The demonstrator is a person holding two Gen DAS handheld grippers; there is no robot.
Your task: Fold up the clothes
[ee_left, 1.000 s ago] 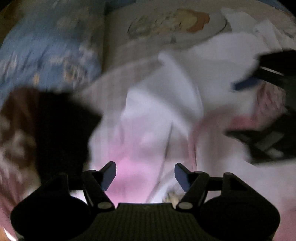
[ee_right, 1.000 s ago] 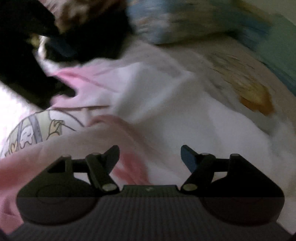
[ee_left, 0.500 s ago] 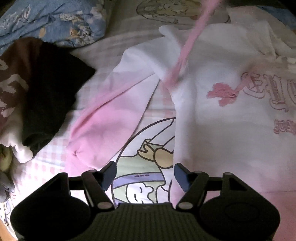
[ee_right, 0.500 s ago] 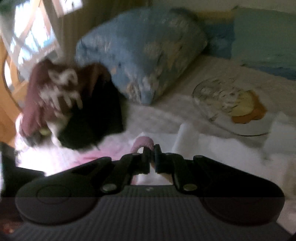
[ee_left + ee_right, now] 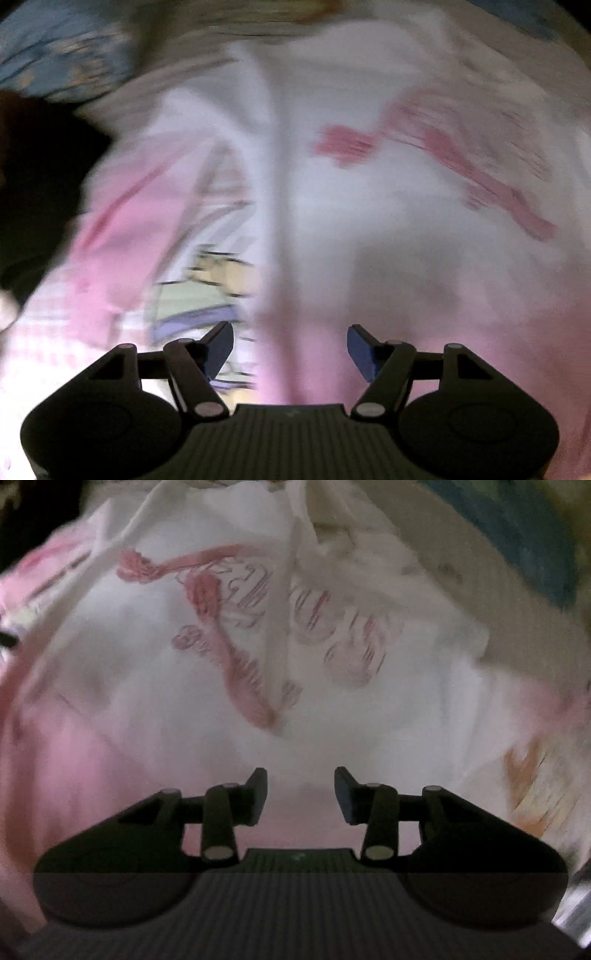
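White and pink fabric fills both wrist views: a sweatshirt (image 5: 258, 709) is spread front-up on the bed, white across the chest and shading to pink at the hem and cuffs. A pink drawstring (image 5: 236, 672) is seen trailing down over the printed lettering. One sleeve (image 5: 140, 229) is laid out to the left of the body in the left view, angled away from it, with the cartoon-printed bedsheet (image 5: 207, 291) showing in the gap between sleeve and body. A dark garment (image 5: 33, 192) is heaped further left, well apart from the sweatshirt.

The left tool (image 5: 290, 350) is held wide open above the body's left edge, nothing between its jaws. The right tool (image 5: 300, 794) is held over the pink hem; its jaws have just been opening, and nothing is seen between them.

The sleeve's long axis runs from the shoulder down towards the left tool, so that sleeve is judged nearer the left hand. Both views are blurred, so fine creases cannot be told.
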